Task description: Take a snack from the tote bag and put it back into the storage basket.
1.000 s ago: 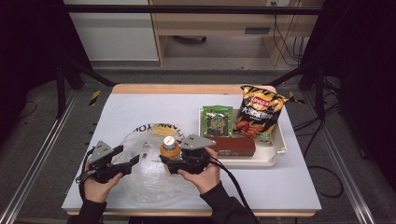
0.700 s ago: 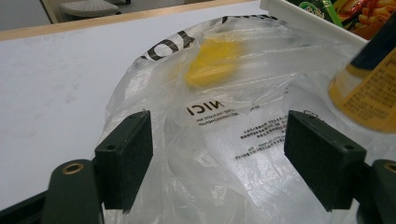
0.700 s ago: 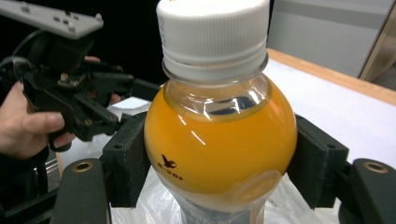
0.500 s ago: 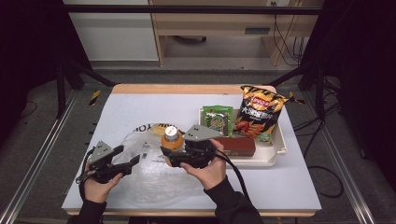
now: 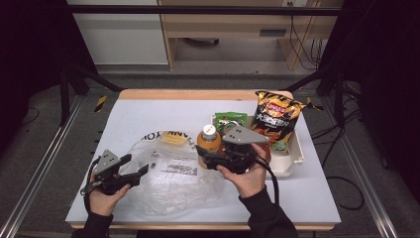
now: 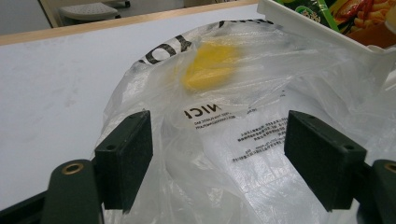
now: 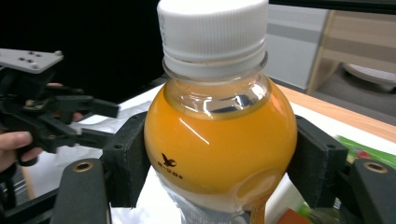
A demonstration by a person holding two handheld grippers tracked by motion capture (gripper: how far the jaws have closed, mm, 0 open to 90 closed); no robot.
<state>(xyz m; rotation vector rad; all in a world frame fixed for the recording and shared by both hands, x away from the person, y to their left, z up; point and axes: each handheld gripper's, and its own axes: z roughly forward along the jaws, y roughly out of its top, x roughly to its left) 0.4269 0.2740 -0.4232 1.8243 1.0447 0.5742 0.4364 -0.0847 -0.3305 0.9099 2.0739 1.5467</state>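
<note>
Orange juice bottle is clamped upright betw. the pads of the right gripper, held above the table just left of the white tray. Left gripper is spread wide over the near-left plastic bag, nothing gripped. Step judged: bottle transfer, prob. bag to tray. Next: a clear tray spot is needed, bottle kept upright.

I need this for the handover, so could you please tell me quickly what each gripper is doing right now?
Left gripper: open over the clear plastic bag, gripping nothing.
Right gripper: closed on the orange juice bottle, held upright.
</note>
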